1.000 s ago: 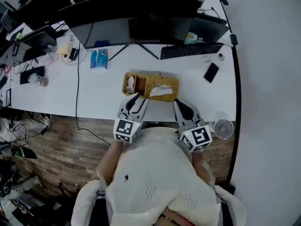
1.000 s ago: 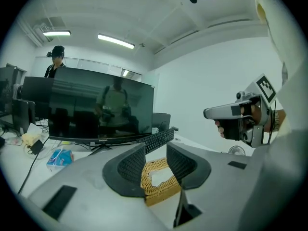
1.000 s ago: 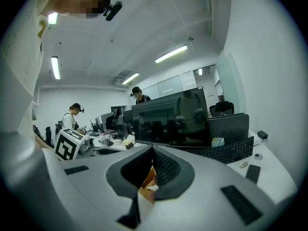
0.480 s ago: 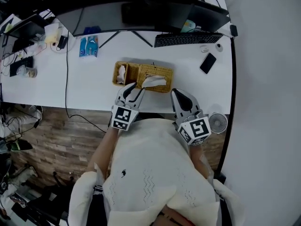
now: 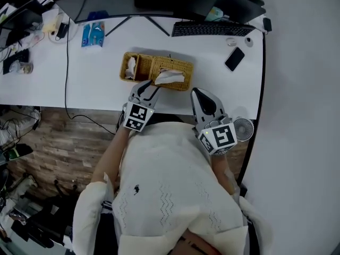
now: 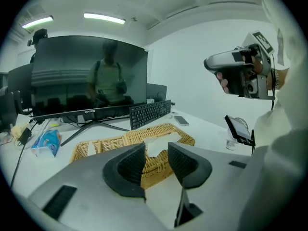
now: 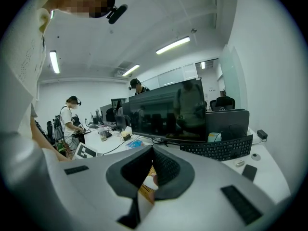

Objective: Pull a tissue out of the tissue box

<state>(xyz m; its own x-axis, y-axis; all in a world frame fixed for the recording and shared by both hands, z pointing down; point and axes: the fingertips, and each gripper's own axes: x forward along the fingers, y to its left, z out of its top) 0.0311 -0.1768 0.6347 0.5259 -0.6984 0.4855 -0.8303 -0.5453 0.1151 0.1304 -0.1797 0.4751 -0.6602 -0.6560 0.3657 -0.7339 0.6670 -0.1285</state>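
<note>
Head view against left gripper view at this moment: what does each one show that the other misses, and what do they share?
Head view only: the person's white top, the wooden floor and the marker cube on the left gripper.
Left gripper view only: the ceiling lights, the dark screen face of the monitor, and a straight look between that gripper's jaws: apart, just opened wider, nothing between them.
Both: the wicker tissue box with a tissue sticking up, the keyboard, the phone and the right gripper.

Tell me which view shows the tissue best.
The head view: the tissue sits whole, unblocked, atop the wicker box. The left gripper view shows it nearer but partly behind the left tool. The right gripper view shows only wicker.
</note>
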